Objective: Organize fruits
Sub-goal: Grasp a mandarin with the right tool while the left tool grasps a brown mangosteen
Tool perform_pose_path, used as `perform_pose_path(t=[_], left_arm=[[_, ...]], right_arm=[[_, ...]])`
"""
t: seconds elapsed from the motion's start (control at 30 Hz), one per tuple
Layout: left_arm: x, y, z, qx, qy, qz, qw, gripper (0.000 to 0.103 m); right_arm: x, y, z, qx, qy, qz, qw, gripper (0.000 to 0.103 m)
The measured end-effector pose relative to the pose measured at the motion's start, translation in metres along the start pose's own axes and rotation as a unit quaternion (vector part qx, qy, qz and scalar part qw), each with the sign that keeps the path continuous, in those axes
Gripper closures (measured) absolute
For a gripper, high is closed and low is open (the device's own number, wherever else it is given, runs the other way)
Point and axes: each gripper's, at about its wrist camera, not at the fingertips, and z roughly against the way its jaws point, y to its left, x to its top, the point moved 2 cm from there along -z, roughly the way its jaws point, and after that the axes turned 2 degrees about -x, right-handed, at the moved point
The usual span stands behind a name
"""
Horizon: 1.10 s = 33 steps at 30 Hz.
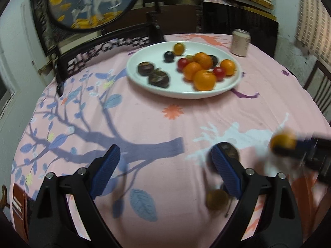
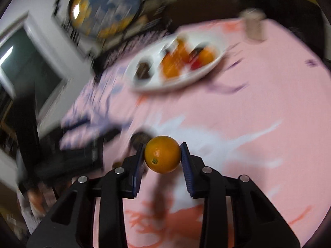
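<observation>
While the right gripper [image 2: 162,155] has its jaws pinching an orange [image 2: 162,154], the white plate [image 2: 144,84] lies toward eleven o'clock, left gripper [image 1: 165,161] jaws spread.

The right wrist view is smeared throughout — the white plate [image 2: 142,83] and its fruit show only as streaks of orange, red and dark, uncountable. In the left wrist view the right gripper [image 1: 283,144] is blurred and cut off by the frame edge, its orange [image 1: 283,141] soft-edged. A dark fruit [image 1: 228,150] sits half hidden behind a blue finger [image 1: 225,173]; a brownish one [image 1: 217,199] nearby is too blurred to identify.
</observation>
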Motion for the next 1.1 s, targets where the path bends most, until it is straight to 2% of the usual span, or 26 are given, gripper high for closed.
perform_pose_path(t=[0.1,0.23,0.4,0.6,0.7,0.8,0.87,0.9,1.1], left_arm=[[0.002,-0.022,-0.004,-0.012,0.003,-0.03,0.9995,0.011],[-0.001,-0.042,-0.012,-0.003,0.013,-0.057,0.9983,0.011],[-0.004,-0.047,-0.018,0.001,0.023,-0.063,0.9977,0.011],[-0.008,-0.05,-0.026,-0.014,0.041,-0.067,0.9968,0.013],[-0.008,-0.05,-0.031,-0.018,0.049,-0.067,0.9964,0.023],[-0.007,-0.048,-0.034,-0.048,0.06,-0.054,0.9955,0.036],[-0.007,-0.05,-0.033,-0.061,0.06,-0.055,0.9948,0.055],[-0.007,-0.05,-0.032,-0.066,0.06,-0.055,0.9945,0.059],[-0.007,-0.042,-0.027,-0.054,0.048,-0.04,0.9966,0.06]], right_arm=[[0.012,-0.028,0.018,-0.002,-0.031,-0.056,0.998,0.068],[0.014,-0.042,0.015,0.007,-0.021,-0.092,0.996,0.068],[0.013,-0.035,0.013,0.013,-0.016,-0.08,0.997,0.068],[0.011,-0.032,0.01,0.015,-0.007,-0.077,0.997,0.068],[0.011,-0.031,0.009,0.016,-0.006,-0.076,0.997,0.068],[0.01,-0.031,0.008,0.016,-0.004,-0.076,0.997,0.068],[0.01,-0.031,0.007,0.015,-0.003,-0.075,0.997,0.068],[0.009,-0.031,0.007,0.015,-0.002,-0.075,0.997,0.068],[0.008,-0.033,0.001,0.009,0.007,-0.075,0.997,0.068]])
